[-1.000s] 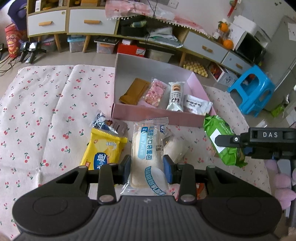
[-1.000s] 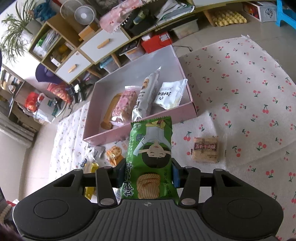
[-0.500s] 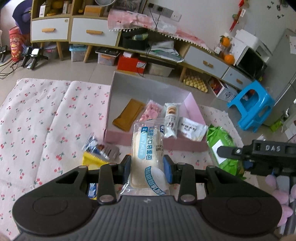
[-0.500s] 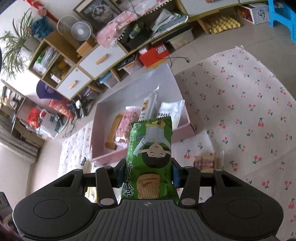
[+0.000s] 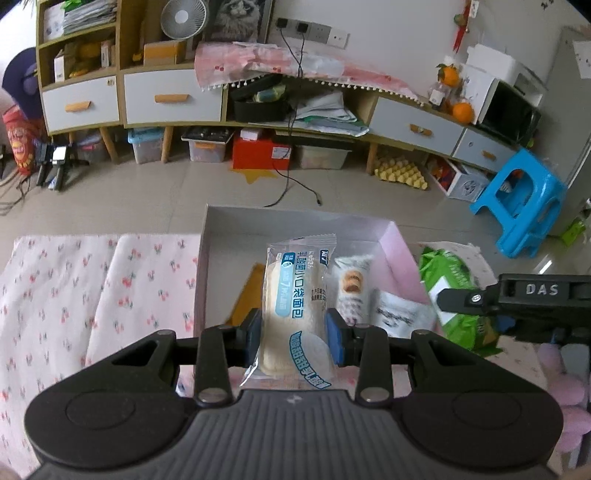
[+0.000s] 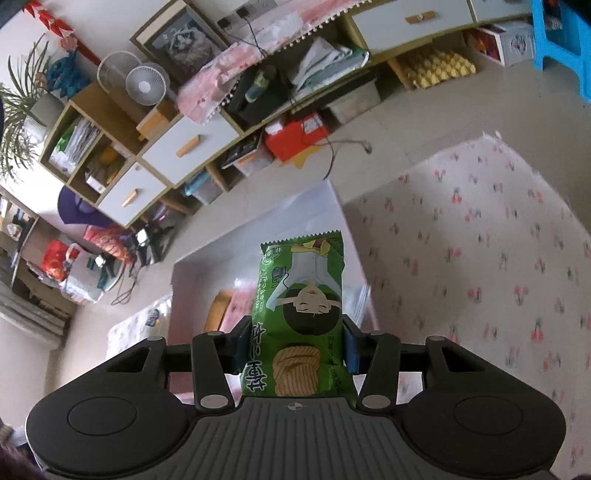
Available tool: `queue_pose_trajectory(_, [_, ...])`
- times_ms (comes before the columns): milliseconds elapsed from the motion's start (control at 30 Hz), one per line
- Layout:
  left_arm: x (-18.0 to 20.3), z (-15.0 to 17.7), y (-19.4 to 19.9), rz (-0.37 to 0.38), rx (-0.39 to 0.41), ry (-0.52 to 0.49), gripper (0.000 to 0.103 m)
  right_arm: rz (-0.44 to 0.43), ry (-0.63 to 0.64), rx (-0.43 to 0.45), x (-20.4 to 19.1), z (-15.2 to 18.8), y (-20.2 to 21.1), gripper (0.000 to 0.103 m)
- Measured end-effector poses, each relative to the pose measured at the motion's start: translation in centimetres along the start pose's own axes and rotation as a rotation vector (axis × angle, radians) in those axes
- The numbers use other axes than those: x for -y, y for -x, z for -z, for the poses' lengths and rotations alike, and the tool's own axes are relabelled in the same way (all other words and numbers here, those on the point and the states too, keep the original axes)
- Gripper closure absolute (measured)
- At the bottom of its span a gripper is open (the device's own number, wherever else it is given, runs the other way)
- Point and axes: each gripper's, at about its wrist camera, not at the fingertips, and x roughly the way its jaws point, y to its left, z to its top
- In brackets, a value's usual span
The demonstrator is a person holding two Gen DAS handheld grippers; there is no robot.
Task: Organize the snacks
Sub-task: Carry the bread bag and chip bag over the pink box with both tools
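Left hand-held gripper (image 5: 294, 338) clenched on a clear-wrapped bread roll packet (image 5: 295, 310) with blue print, blue pads pressed against both long sides, packet upright and pointing away from the camera, raised above the pink box (image 5: 295, 221). Box open-topped, resting on the cherry-print cloth (image 5: 74, 295), its far wall toward the tiled floor. Inside the box, partly hidden behind the held packet: a flat brown packet (image 5: 247, 295) at the left, a white packet printed with round biscuits (image 5: 352, 288) just right of the bread, and a white packet with dark print (image 5: 397, 314) further right, near the box's right wall. Contents blurred, so no finer detail readable. Right hand-held gripper (image 5: 517, 295) visible at the right edge of the left wrist view, black and marked "DAS", with a green snack bag (image 5: 454, 280) under it, just outside the box's right wall. From the right wrist view, right hand-held gripper (image 6: 294, 347) clamped on that green snack bag (image 6: 301, 317), cartoon face and ridged crackers printed upside down, serrated end pointing away, held over the near right part of the pink box (image 6: 258, 258). Cherry-print cloth (image 6: 480, 258) spread to the right of the box. Low cabinet (image 5: 147, 96) with white drawers along the far wall, small fan (image 5: 183, 16) on top, blue plastic stool (image 5: 524, 206) at the right.
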Motion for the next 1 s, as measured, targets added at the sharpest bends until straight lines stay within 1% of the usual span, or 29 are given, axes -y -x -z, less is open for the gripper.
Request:
queue_pose_trajectory(200, [-1.4, -1.5, -2.6, -0.044, 0.012, -0.04, 0.069, 0.022, 0.006, 0.007, 0.9, -2.7, -2.8, 0.056])
queue_pose_trajectory(333, [-1.7, -2.2, -4.1, -0.075, 0.009, -0.063, 0.069, 0.021, 0.039, 0.017, 0.6, -3.8, -4.2, 0.056])
queue_pose_trajectory(533, [-1.5, -2.5, -5.8, -0.089, 0.015, -0.106, 0.069, 0.049, 0.121, 0.028, -0.7, -4.5, -6.4, 0.056])
queue_pose_trajectory(667, [-1.1, -2.5, -6.4, -0.096, 0.028, -0.157, 0.07, 0.062, 0.149, 0.029, -1.0, -4.7, -7.6, 0.056])
queue_pose_trajectory(700, [-1.1, -2.5, -6.6, -0.095, 0.026, -0.162, 0.074, 0.066, 0.157, 0.032, -1.1, -4.7, -7.8, 0.056])
queue_pose_trajectory(733, [-1.1, -2.6, -6.8, -0.096, 0.023, -0.164, 0.076, 0.07, 0.164, 0.036, -1.2, -4.7, -7.9, 0.056])
queue_pose_trajectory(867, [-1.0, -2.9, -7.5, -0.111, 0.014, -0.177, 0.076, 0.078, 0.171, 0.04, -1.1, -4.7, -8.5, 0.056])
queue_pose_trajectory(900, [-1.0, -2.8, -7.5, -0.115, 0.017, -0.178, 0.075, 0.074, 0.172, 0.043, -1.1, -4.7, -8.5, 0.053])
queue_pose_trajectory(967, [-1.1, -2.8, -7.4, -0.116, 0.033, -0.175, 0.071, 0.076, 0.167, 0.057, -1.2, -4.5, -8.4, 0.053])
queue_pose_trajectory(1000, [-1.1, -2.8, -7.3, -0.118, 0.041, -0.173, 0.063, 0.077, 0.161, 0.067, -1.1, -4.6, -8.2, 0.049])
